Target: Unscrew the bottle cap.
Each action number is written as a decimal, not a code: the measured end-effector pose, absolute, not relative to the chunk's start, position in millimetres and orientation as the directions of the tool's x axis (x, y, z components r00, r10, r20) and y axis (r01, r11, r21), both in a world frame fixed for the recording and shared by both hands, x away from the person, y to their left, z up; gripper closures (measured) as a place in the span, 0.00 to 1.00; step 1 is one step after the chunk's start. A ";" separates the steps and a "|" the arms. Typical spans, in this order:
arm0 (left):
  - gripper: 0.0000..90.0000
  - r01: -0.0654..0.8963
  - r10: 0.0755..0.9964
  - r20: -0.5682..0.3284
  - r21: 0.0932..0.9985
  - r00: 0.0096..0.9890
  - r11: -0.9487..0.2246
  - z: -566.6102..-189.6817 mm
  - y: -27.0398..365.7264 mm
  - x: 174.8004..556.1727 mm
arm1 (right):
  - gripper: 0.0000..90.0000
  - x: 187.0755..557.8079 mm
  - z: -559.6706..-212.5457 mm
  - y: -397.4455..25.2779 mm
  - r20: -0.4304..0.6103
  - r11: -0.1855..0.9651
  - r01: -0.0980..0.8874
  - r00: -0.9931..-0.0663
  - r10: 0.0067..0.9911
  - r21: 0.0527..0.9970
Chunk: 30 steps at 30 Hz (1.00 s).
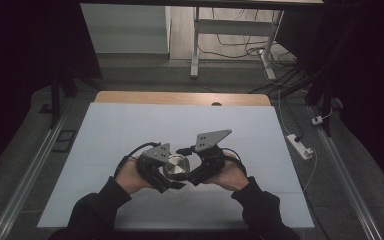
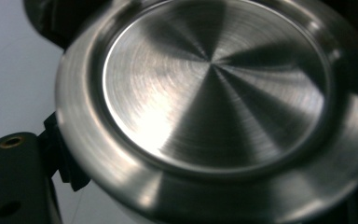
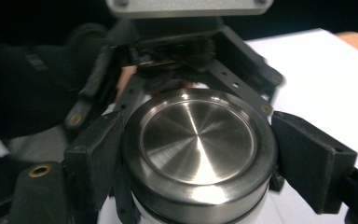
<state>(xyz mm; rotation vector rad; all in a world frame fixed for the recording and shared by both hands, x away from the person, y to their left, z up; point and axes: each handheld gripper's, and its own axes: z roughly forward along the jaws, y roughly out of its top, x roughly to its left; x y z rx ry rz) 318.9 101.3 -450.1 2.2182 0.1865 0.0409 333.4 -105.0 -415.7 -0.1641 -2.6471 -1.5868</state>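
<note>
1. The round brushed-steel container (image 1: 176, 166) is held above the white worktop (image 1: 130, 130), between both tools.
2. The left tool (image 1: 167, 176) pinches its body, probably bracing it.
3. The right tool (image 3: 191, 154) clamps its rim, likely for twisting.

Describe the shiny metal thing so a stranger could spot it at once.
Start at the white table and go to its near middle, where the left gripper and right gripper meet. Between them sits a round steel container; its bright, brushed circular top stands out from the black jaws flanking it.
</note>
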 end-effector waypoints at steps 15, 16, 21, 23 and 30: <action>0.16 0.216 0.310 -0.033 0.787 0.950 -0.578 -449.8 101.1 320.9 | 0.08 326.1 -404.3 -105.4 0.080 0.452 0.212 -0.953 0.293 0.867; 0.16 0.212 0.304 -0.033 0.787 0.952 -0.579 -449.7 101.0 320.6 | 0.09 322.3 -405.7 -101.2 0.044 0.458 0.180 -0.956 0.291 0.870; 0.16 0.184 0.265 -0.029 0.792 0.964 -0.582 -447.6 100.1 317.9 | 0.20 322.3 -410.7 -97.2 0.062 0.468 0.182 -0.964 0.259 0.865; 0.16 0.176 0.250 -0.031 0.793 0.968 -0.584 -446.8 100.6 317.7 | 0.20 323.0 -411.2 -97.9 0.079 0.460 0.187 -0.966 0.245 0.868; 0.16 0.099 0.128 -0.027 0.791 0.991 -0.604 -446.2 100.9 315.2 | 0.22 322.8 -409.6 -101.6 0.085 0.477 0.141 -0.987 0.136 0.867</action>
